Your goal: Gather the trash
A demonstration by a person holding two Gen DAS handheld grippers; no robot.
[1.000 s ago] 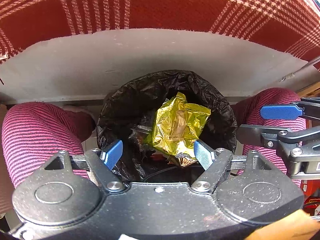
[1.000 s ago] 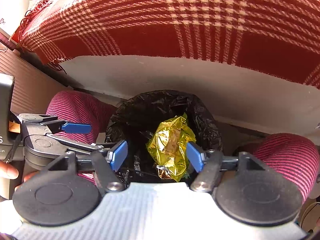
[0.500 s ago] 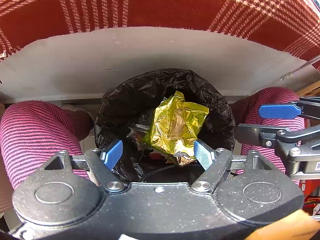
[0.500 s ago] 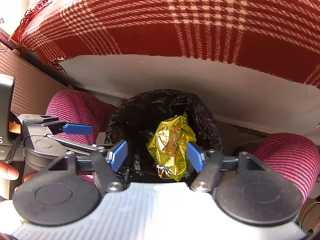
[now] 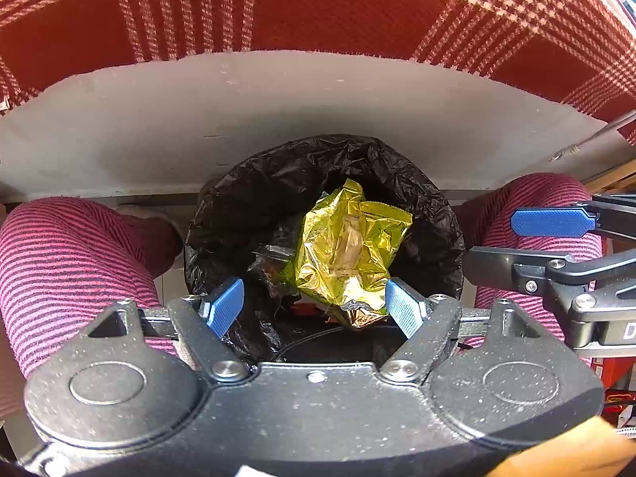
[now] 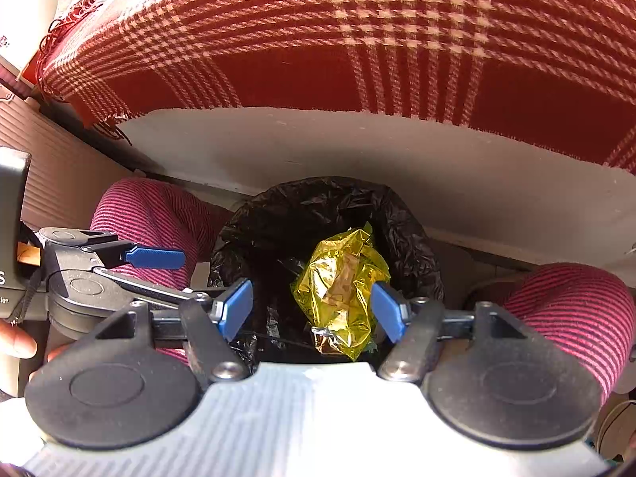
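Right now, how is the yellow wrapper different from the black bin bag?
The yellow wrapper is shiny, crumpled foil, small; the black bin bag is dark, much larger. The yellow wrapper lies inside, on other trash; the black bin bag lines the bin and stands open. Both are wrinkled plastic film.

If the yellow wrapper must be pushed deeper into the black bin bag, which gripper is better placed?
Probably the left gripper: open, it hangs over the bin bag, the yellow wrapper between its fingers. The right gripper is similar, slightly farther.

Bright warm daylight from 12 o'clock; glare on the gold wrapper [image 5: 348,248]; bin liner [image 6: 318,214] interior in shadow; strong fisheye bending at edges; focus sharp
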